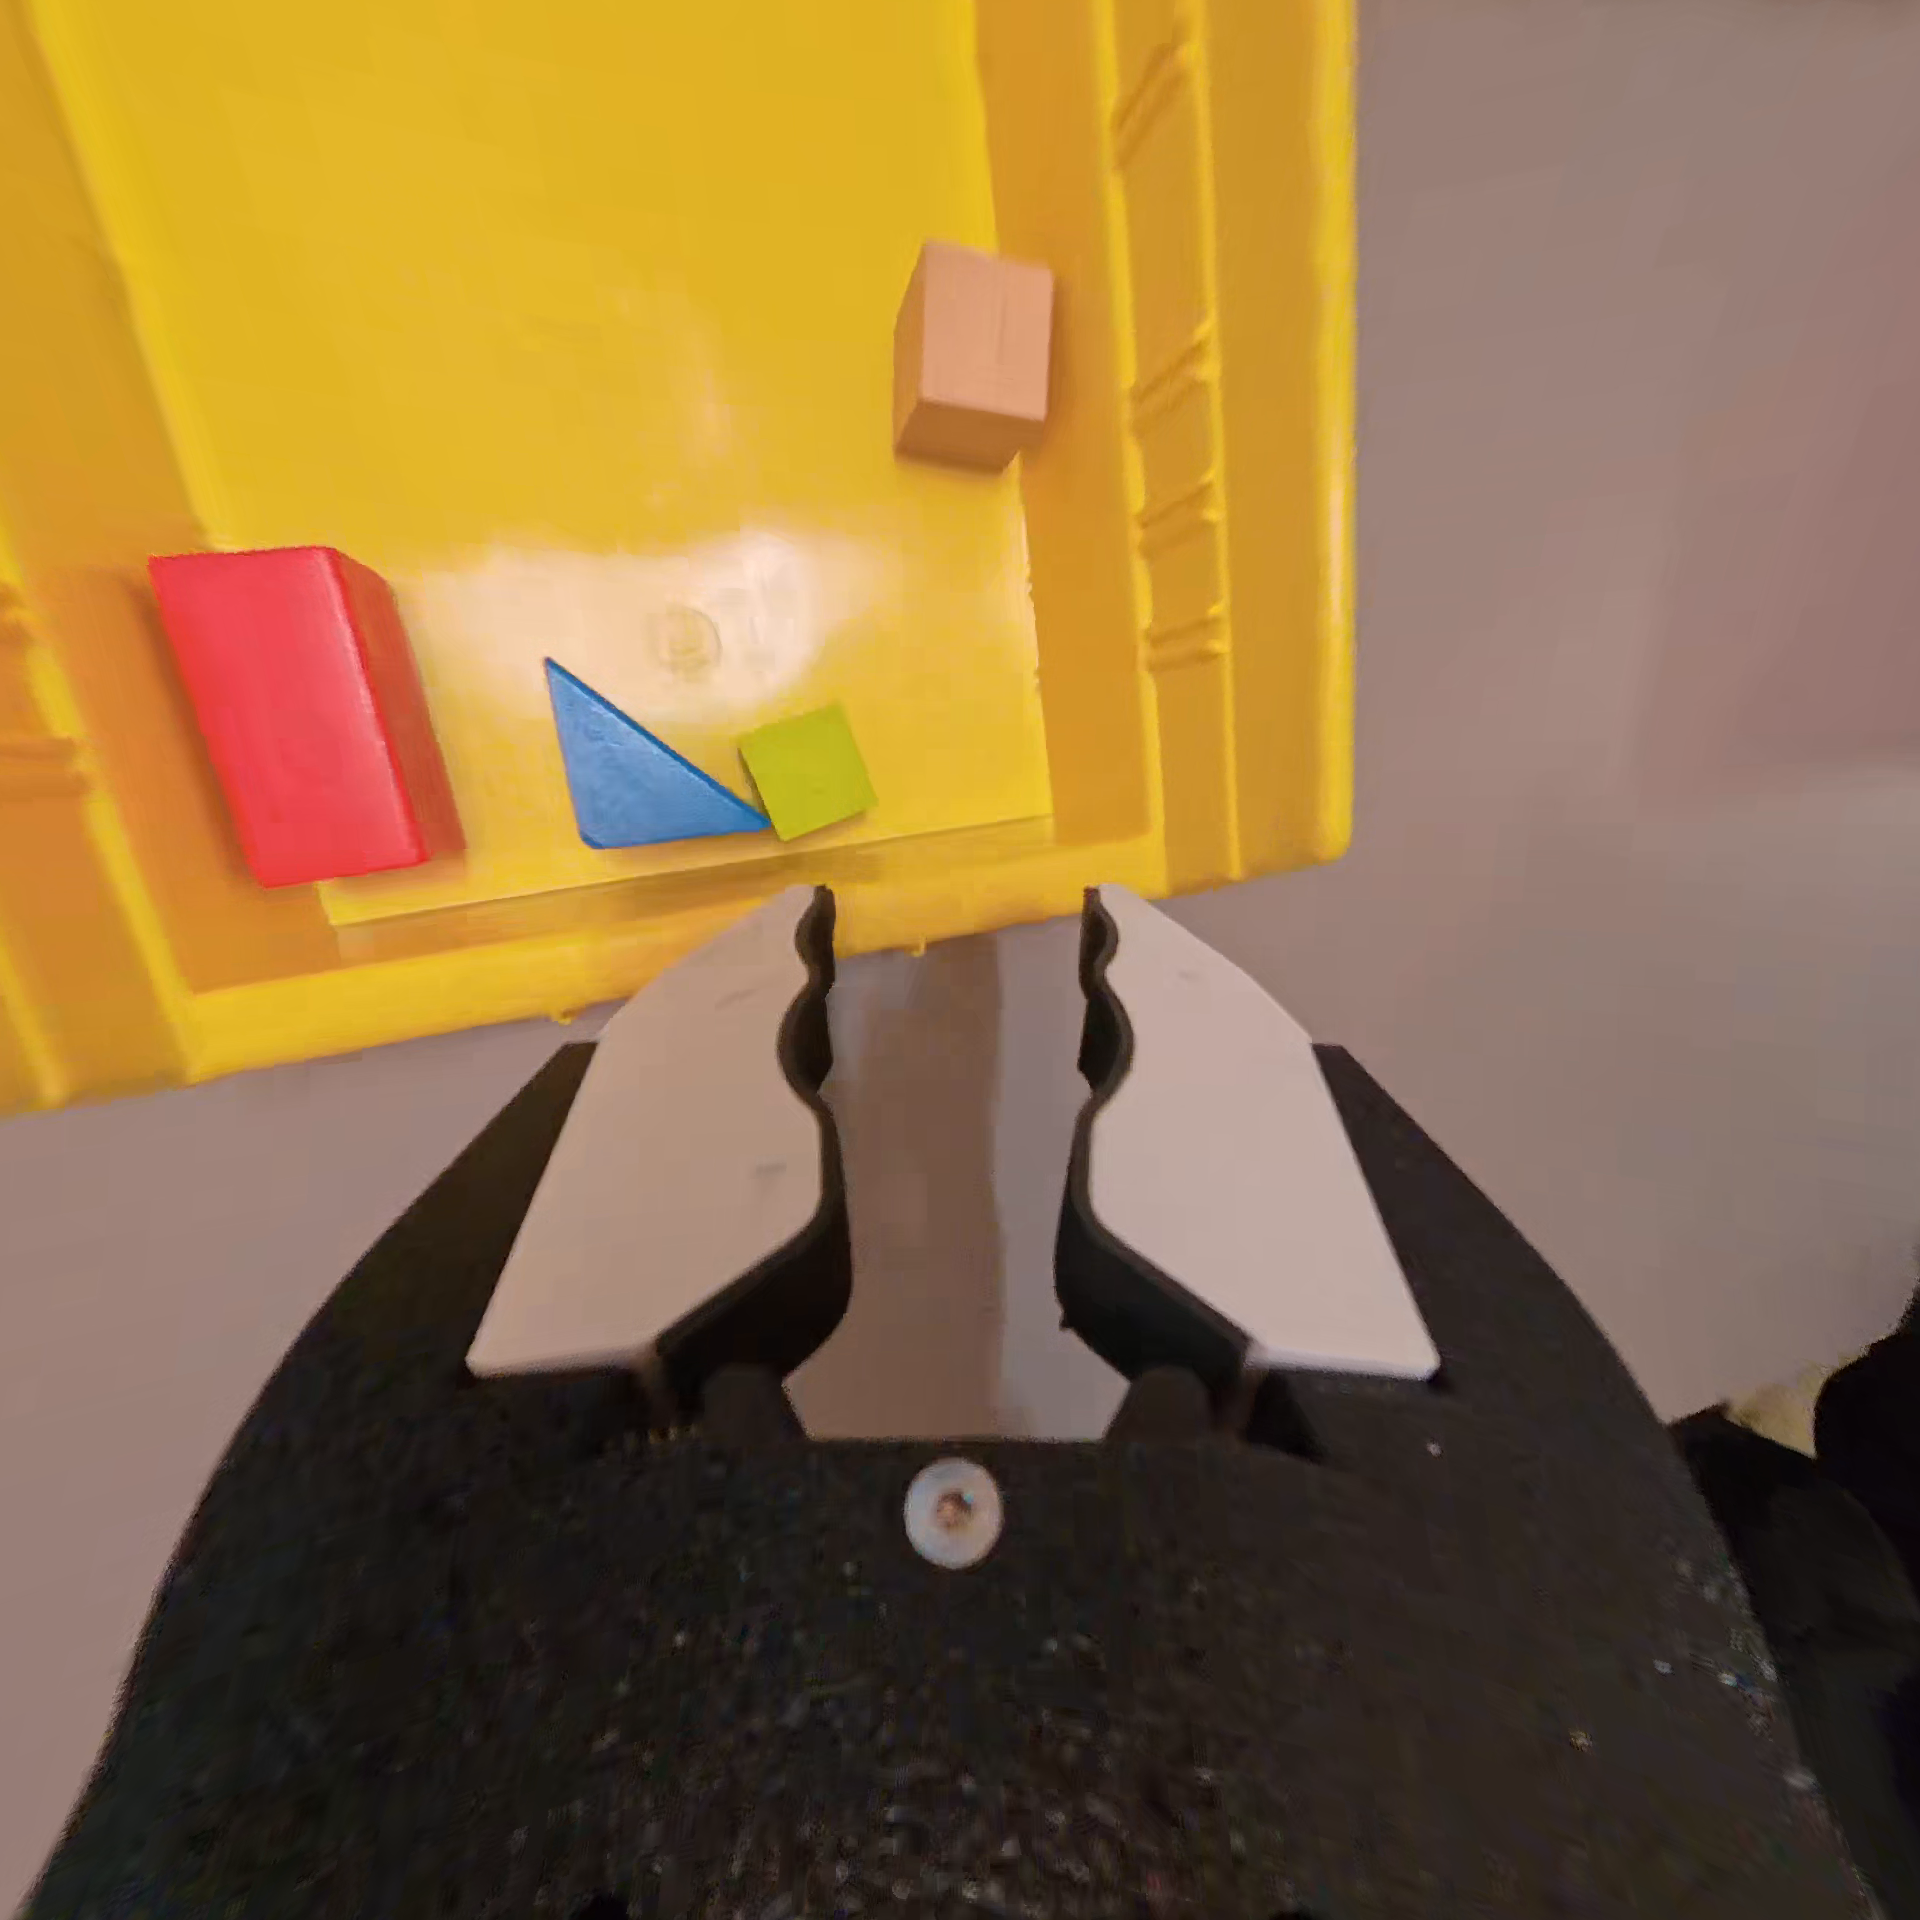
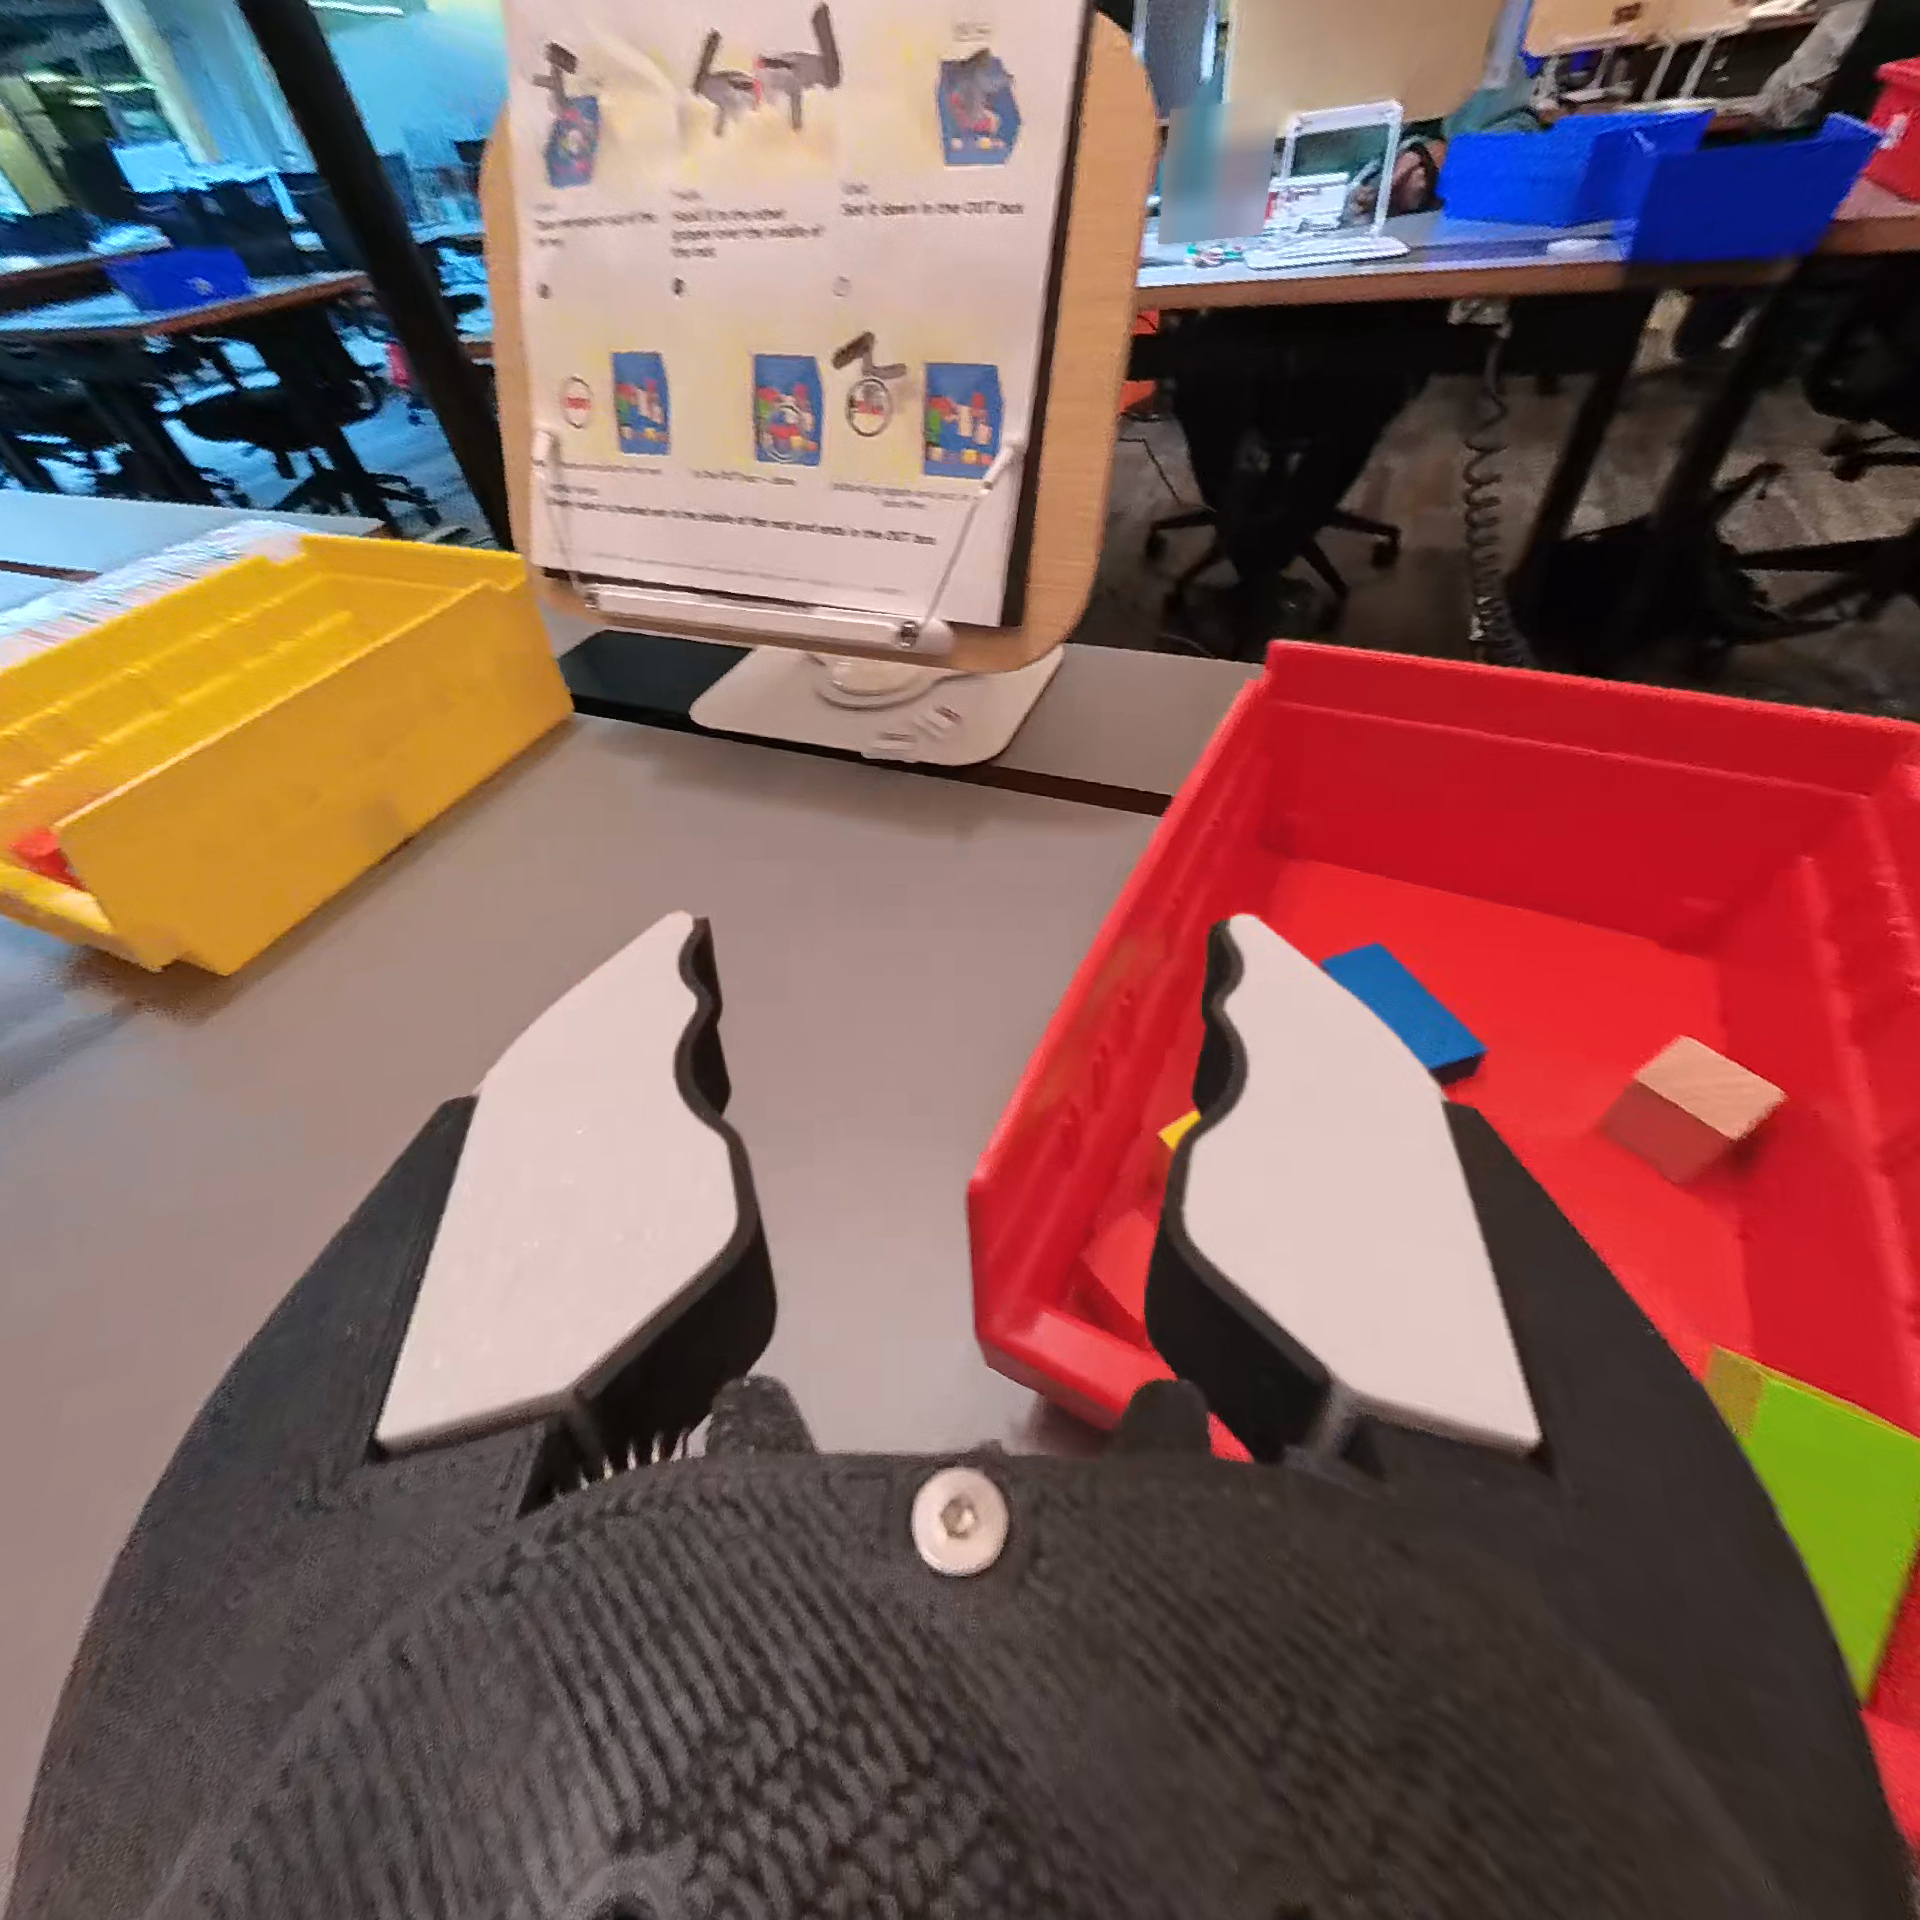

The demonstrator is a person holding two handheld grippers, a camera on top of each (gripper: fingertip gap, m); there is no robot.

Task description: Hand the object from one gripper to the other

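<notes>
In the left wrist view my left gripper (image 1: 956, 904) is open and empty, just short of the near rim of a yellow bin (image 1: 623, 312). In the bin lie a red block (image 1: 281, 717), a blue triangle (image 1: 634, 769), a green square block (image 1: 805, 769) touching the triangle, and a tan wooden block (image 1: 971, 353). In the right wrist view my right gripper (image 2: 961, 945) is open and empty, with its jaws astride the left wall of a red bin (image 2: 1507, 790). That bin holds a blue block (image 2: 1403, 1003), a tan cube (image 2: 1688, 1117), a green piece (image 2: 1839, 1507), a red piece (image 2: 1117, 1262) and a bit of yellow (image 2: 1179, 1129).
The yellow bin (image 2: 260, 758) also shows at the left of the right wrist view on the grey table (image 2: 727, 914). A stand with a printed instruction sheet (image 2: 790, 312) is at the table's far edge. Desks, chairs and blue bins (image 2: 1662, 177) stand beyond. One gripper's finger ends stand about 50 cm off the other's.
</notes>
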